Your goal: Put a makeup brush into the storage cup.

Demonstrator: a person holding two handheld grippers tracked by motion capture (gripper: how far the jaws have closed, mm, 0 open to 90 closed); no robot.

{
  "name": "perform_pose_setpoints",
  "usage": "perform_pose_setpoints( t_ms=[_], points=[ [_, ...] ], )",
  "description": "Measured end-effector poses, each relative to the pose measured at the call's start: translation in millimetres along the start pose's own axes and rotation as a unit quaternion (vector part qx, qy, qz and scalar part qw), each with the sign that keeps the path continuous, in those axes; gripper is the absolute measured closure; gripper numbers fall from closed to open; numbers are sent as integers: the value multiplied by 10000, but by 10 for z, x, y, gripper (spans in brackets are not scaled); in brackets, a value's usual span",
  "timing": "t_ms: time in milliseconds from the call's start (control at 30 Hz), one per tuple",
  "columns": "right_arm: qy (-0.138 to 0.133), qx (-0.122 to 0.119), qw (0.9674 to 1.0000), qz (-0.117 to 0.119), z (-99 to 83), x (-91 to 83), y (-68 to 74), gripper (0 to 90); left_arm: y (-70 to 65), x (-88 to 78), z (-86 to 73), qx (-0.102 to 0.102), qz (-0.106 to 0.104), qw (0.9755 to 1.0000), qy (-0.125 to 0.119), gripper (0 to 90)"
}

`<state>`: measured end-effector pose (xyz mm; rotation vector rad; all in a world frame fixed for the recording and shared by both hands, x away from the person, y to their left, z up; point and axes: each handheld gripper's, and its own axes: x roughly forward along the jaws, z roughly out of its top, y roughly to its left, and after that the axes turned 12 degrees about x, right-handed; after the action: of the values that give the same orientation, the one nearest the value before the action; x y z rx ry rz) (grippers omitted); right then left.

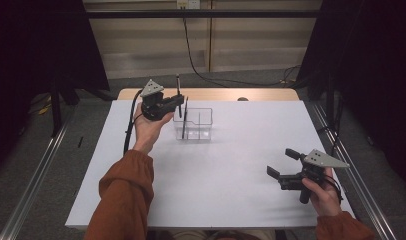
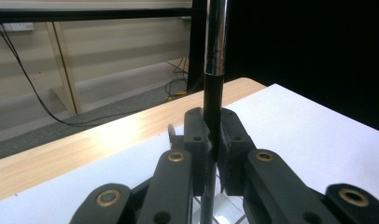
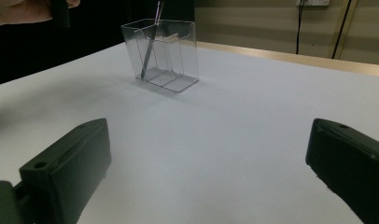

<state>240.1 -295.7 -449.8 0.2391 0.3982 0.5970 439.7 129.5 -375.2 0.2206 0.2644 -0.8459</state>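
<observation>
A clear plastic holder [image 1: 201, 125] with compartments stands at the back middle of the white table [image 1: 226, 190]. One dark pen [image 1: 184, 122] leans inside it, and the right gripper view shows that pen [image 3: 149, 51] in the holder [image 3: 171, 65]. My left gripper [image 1: 179, 100] hovers just left of the holder's top, shut on a second black pen [image 1: 178, 85] held upright. In the left gripper view that pen [image 2: 214, 88] rises between the pressed jaws of the left gripper [image 2: 213, 140]. My right gripper [image 1: 283, 163] rests open at the front right with nothing between its fingers [image 3: 71, 163].
A wooden table edge [image 1: 216, 94] runs behind the white top. Black cables [image 1: 201, 70] lie on the floor beyond it, and metal rails [image 1: 36, 170] flank both sides. A broad bare stretch of white surface [image 3: 234, 121] lies between the right gripper and the holder.
</observation>
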Motion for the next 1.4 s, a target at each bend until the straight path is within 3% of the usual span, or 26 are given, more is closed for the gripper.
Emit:
perform_pose_setpoints(
  t_ms=[567, 1133, 1400],
  points=[
    [-27, 2, 10000, 15, 1, -1, 7, 0, 22, 46, -206, -129, -27, 9998, 175, 840],
    [-19, 39, 10000, 26, 0, 0, 6, 0, 10, 104, -341, -34, -89, 9991, 412, 839],
    [1, 36, 10000, 33, -2, 3, 3, 0, 20, 126, -395, 5, 2, 9984, 561, 838]
  ],
)
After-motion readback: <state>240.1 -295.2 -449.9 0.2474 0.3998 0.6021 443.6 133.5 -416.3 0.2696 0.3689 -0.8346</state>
